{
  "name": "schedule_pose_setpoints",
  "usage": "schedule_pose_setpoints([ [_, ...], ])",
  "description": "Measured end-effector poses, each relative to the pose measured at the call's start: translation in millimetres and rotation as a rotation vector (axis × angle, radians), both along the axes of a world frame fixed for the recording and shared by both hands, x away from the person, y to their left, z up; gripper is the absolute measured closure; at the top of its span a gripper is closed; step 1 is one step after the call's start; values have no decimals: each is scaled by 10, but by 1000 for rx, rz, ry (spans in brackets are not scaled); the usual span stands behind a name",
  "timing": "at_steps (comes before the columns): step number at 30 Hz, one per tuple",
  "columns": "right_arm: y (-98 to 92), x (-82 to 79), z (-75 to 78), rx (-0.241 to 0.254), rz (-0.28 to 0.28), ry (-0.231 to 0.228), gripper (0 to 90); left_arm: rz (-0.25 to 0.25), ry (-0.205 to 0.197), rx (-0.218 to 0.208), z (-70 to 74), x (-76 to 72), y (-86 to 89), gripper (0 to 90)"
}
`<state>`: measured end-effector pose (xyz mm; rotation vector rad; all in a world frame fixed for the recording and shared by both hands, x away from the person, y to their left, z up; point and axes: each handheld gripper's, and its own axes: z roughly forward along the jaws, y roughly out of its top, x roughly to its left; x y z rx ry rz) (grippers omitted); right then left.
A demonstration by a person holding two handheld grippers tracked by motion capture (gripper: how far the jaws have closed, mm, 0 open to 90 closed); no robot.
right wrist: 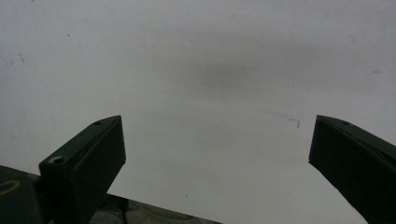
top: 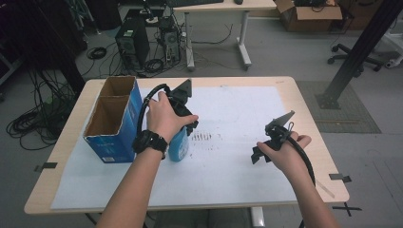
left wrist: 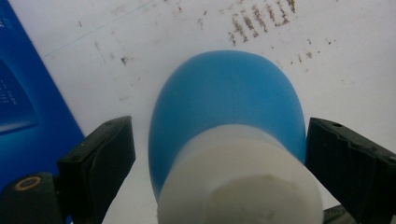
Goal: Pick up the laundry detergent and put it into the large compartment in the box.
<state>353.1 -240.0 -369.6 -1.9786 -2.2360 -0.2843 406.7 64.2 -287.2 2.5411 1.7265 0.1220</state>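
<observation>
High view: left gripper (top: 183,124) over blue bottle (top: 179,145) standing on white sheet (top: 237,175), just at 3 o'clock of blue carton (top: 114,128); right gripper (top: 266,149) well apart at 3 o'clock, over bare sheet. Left gripper view: jaws apart, flanking bottle (left wrist: 229,98), white cap (left wrist: 243,182) at 6 o'clock, gap on left side, right side contact unclear. Right gripper view: jaws wide apart, nothing between.

I count one blue bottle (top: 179,146) just right of the one blue box (top: 114,124), which has two open compartments.
</observation>
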Motion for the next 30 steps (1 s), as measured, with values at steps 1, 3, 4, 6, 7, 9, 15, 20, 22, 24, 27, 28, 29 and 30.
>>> schedule_pose_setpoints([
  [1, -2, -1, -2, 0, -1, 0, 38, 0, 0, 0, 0, 0, -1, 111],
  [3, -1, -2, -2, -1, -2, 3, 38, 0, -1, 2, 2, -1, -1, 115],
  [4, -1, -3, -4, 0, -2, 4, 38, 0, 1, 2, 3, -2, -3, 121],
  [6, -1, -4, -6, 2, -3, 4, 38, 2, 1, 3, 3, -3, -4, 129],
  [7, 0, -4, -6, 1, -4, 3, 38, 2, 1, 3, 3, -2, -1, 132],
  [9, -1, -4, -6, 1, -3, 3, 38, 3, 0, 3, 4, 0, 1, 139],
  [15, -1, -4, -6, 2, -3, 4, 38, 2, 0, 10, 2, 4, 4, 157],
  [20, -5, -5, -15, 1, -7, 8, 38, 3, 1, 10, 0, 8, -2, 168],
  [22, -10, -8, -20, 4, -5, 6, 38, 3, 2, 10, -1, 8, -4, 170],
  [24, -11, -10, -20, 2, -4, 4, 38, 6, 0, 9, -4, 7, -4, 170],
  [27, -13, -11, -19, 3, -6, 6, 38, 4, 1, 10, -7, 7, 0, 177],
  [28, -14, -12, -20, 4, -7, 5, 38, 4, 1, 10, -6, 6, 1, 180],
  [29, -15, -11, -20, 3, -6, 7, 38, 4, 2, 11, -5, 6, 2, 185],
  [30, -16, -11, -22, 4, -7, 6, 38, 4, 2, 12, -4, 6, 3, 190],
])
